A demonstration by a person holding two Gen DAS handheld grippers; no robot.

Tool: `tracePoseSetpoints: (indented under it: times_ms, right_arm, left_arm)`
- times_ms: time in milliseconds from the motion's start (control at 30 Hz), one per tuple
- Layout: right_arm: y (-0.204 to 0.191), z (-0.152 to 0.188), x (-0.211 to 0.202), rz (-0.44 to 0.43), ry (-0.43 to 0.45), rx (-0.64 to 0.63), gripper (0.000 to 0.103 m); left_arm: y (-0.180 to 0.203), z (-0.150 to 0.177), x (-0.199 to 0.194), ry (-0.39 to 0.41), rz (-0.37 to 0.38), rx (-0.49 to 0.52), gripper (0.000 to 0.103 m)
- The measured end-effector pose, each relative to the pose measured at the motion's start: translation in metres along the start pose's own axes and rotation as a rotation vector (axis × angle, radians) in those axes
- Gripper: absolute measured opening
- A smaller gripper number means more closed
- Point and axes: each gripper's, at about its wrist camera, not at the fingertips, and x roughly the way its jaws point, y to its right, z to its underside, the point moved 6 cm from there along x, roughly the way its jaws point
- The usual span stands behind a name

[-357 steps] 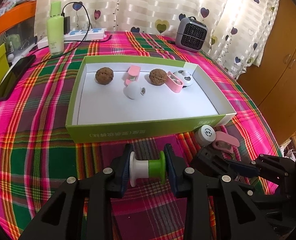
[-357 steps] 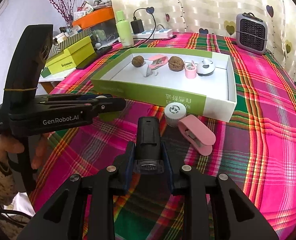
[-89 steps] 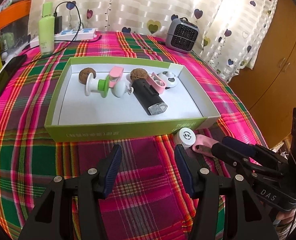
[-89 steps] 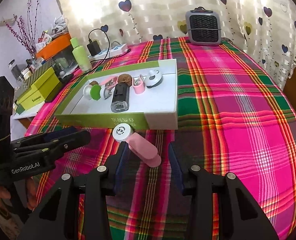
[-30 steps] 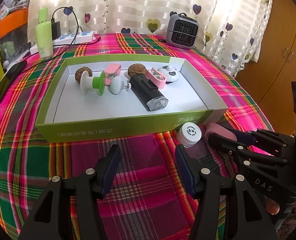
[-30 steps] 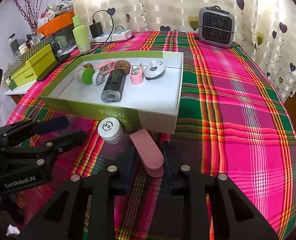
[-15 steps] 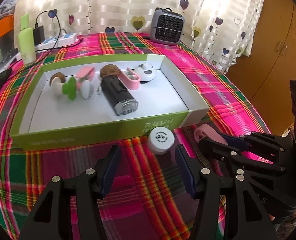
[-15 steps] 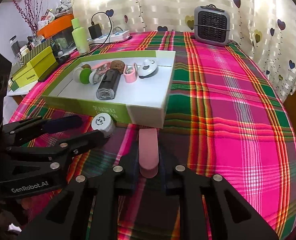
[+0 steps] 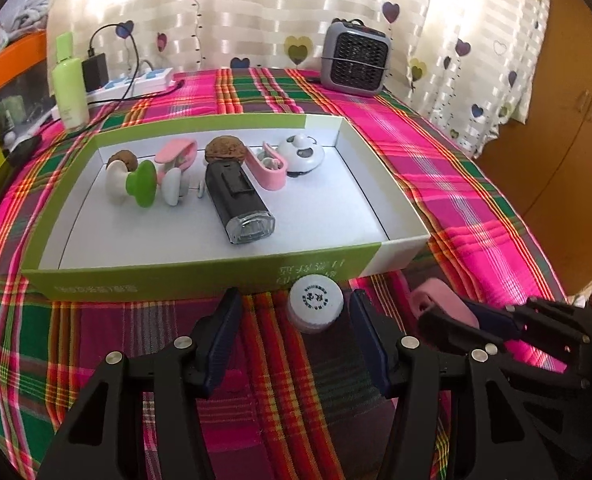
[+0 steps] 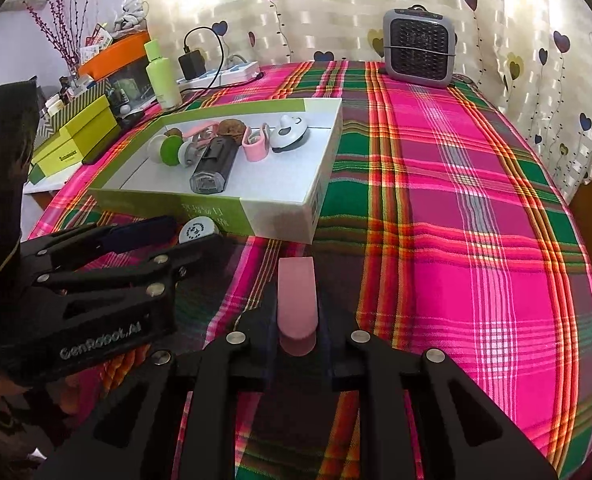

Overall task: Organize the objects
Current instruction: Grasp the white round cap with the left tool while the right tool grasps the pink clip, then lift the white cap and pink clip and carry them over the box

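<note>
Easily knocked against the box (image 9: pixel 199 276) wall: small bottle (image 9: pixel 315 307) between open left gripper (image 9: pixel 296 336) pads; right gripper (image 10: pixel 297 334) clamping pink clip (image 10: pixel 297 300), liable to slip.

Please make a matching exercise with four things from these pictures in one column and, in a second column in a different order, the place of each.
Things:
1. white-capped bottle
2. pink clip
3. black flashlight
4. heater

Places:
A. lying in the green box
B. far end of the table
C. clamped in the right gripper
D. between the open fingers of the left gripper

Pairs: 1-D, 2-C, 3-A, 4-B
</note>
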Motion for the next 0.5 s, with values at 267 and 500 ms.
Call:
tracePoseSetpoints:
  times_ms: [267, 500]
  right_arm:
    - [-0.001, 0.000, 0.000, -0.021, -0.001, 0.003, 0.018]
    - [-0.001, 0.000, 0.000, -0.025, 0.000, 0.003, 0.018]
  left_arm:
    - [-0.009, -0.002, 0.000, 0.012, -0.040, -0.034, 0.028]
    - [-0.011, 0.000, -0.001, 0.016, -0.040, -0.045, 0.026]
